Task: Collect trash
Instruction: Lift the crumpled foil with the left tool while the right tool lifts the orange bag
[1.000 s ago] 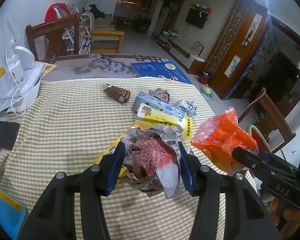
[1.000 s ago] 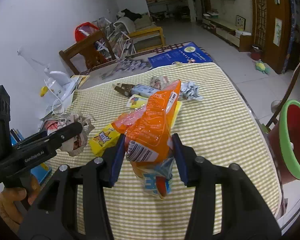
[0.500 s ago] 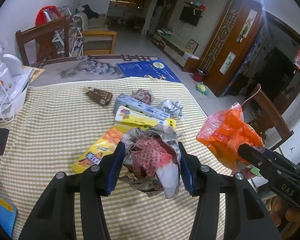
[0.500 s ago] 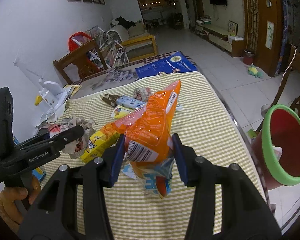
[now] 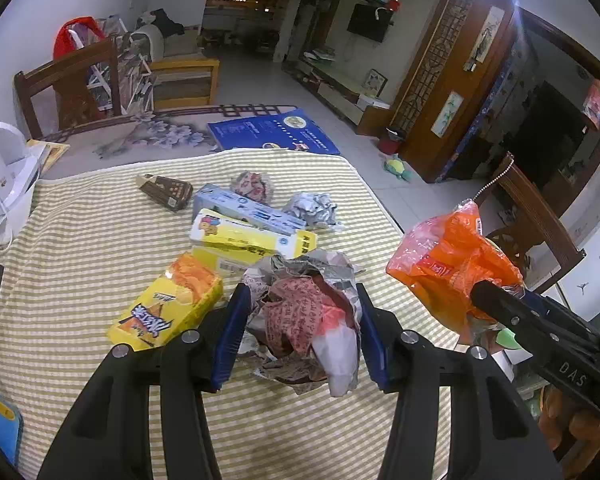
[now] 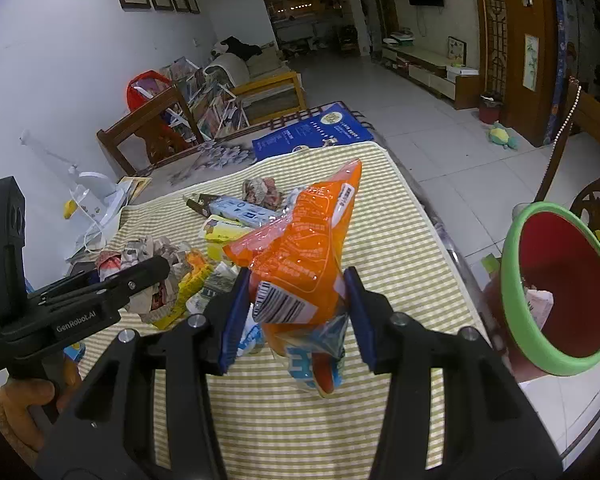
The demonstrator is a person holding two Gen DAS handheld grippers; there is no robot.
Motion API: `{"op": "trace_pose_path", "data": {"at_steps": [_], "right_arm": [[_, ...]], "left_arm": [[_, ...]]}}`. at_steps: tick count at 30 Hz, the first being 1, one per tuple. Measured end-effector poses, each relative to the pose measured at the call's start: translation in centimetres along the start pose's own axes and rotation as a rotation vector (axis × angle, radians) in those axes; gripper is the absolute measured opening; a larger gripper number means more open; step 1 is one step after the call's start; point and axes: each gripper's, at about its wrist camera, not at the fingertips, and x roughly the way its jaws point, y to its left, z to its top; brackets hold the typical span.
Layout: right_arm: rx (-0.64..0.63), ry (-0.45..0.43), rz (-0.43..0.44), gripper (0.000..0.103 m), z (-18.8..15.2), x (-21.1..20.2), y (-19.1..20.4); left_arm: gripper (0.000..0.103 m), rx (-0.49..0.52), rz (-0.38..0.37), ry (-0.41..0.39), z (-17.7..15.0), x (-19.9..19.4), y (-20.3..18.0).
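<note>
My left gripper (image 5: 298,328) is shut on a crumpled wad of printed paper (image 5: 306,312), held above the striped tablecloth (image 5: 80,248). My right gripper (image 6: 294,304) is shut on an orange snack bag (image 6: 300,248) with a blue and red wrapper below it. In the left wrist view the same orange snack bag (image 5: 452,264) hangs at the right, off the table edge. A red bin with a green rim (image 6: 560,292) stands to the right of the table. A yellow chip bag (image 5: 168,304), a yellow box (image 5: 248,236), a blue box (image 5: 244,208) and a silver wrapper (image 5: 314,210) lie on the cloth.
A brown packet (image 5: 166,192) and a small crumpled ball (image 5: 252,186) lie farther back. A white appliance (image 5: 0,168) stands at the left edge, a blue tray (image 5: 0,428) at the near left. Wooden chairs (image 5: 72,84) stand behind and to the right (image 5: 536,216).
Both grippers have moved to the right with their loads. The yellow chip bag has come out from under the paper wad, and the red bin has come closer in the right wrist view.
</note>
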Motion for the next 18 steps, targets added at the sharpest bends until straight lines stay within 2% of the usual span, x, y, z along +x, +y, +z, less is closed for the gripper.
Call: {"op": "trace_pose_path", "data": {"at_steps": [18], "right_arm": [[0.018, -0.009, -0.024, 0.045, 0.6, -0.7, -4.4]], "left_arm": [[0.049, 0.029, -0.013, 0.019, 0.6, 2.1, -4.6]]}}
